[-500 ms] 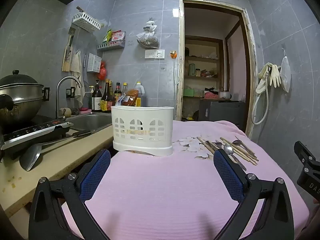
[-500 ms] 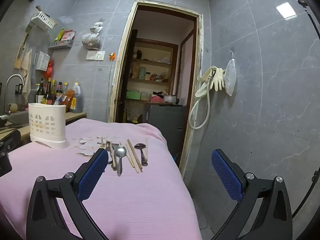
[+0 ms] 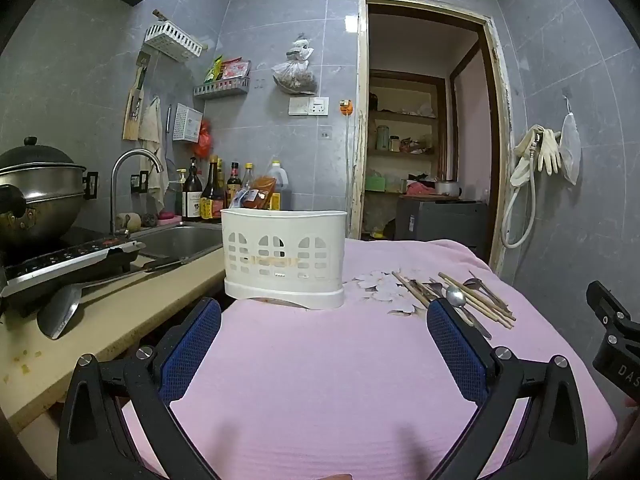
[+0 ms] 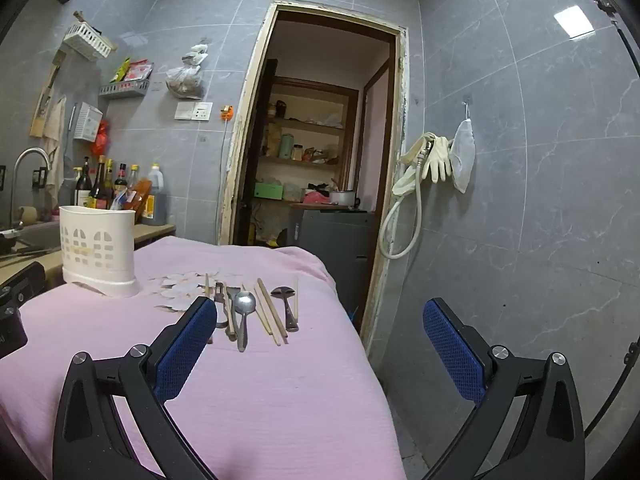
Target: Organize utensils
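Utensils (image 4: 256,312) lay loose on the pink cloth (image 4: 280,400), right of the white holder (image 3: 284,258) at its far left. Left gripper (image 3: 322,344) and right gripper (image 4: 320,340) hovered near, jaws apart, empty.

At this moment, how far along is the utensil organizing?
Nothing looks done: spoons and chopsticks all lie on the pink cloth beside the white holder. Nothing is in hand; left gripper and right gripper are open and empty. Every utensil remains.
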Motion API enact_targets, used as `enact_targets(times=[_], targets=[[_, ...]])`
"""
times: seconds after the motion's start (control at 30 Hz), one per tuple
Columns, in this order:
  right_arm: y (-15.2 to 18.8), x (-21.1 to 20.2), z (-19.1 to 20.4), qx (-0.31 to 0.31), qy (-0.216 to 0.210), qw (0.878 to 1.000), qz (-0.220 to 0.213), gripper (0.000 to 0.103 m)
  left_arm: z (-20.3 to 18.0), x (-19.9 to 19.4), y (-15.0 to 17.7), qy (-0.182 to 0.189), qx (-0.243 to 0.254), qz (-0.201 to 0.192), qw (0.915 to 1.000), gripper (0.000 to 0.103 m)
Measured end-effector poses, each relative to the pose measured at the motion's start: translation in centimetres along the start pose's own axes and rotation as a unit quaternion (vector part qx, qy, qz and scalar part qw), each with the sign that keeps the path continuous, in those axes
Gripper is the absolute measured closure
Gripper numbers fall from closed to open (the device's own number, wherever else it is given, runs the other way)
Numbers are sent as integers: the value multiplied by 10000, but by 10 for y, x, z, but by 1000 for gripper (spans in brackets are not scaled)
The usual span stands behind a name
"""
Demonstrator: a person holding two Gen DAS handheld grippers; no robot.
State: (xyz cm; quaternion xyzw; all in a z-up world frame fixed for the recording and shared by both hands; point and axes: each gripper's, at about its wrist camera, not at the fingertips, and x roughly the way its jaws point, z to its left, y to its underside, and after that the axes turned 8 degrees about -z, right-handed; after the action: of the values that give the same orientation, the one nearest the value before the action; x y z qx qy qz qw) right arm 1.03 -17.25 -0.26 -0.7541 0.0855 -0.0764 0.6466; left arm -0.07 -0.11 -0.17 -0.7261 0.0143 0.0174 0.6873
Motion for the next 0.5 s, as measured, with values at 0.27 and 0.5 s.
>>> enact_targets(times=[0.27, 0.5], targets=[[1, -1, 1, -2, -5, 10000, 2, 0, 4, 7, 3, -9, -13, 2, 10000, 2], [0, 0, 4, -1, -9, 10000, 8, 0, 3, 4, 5, 2, -30, 5, 10000, 2]])
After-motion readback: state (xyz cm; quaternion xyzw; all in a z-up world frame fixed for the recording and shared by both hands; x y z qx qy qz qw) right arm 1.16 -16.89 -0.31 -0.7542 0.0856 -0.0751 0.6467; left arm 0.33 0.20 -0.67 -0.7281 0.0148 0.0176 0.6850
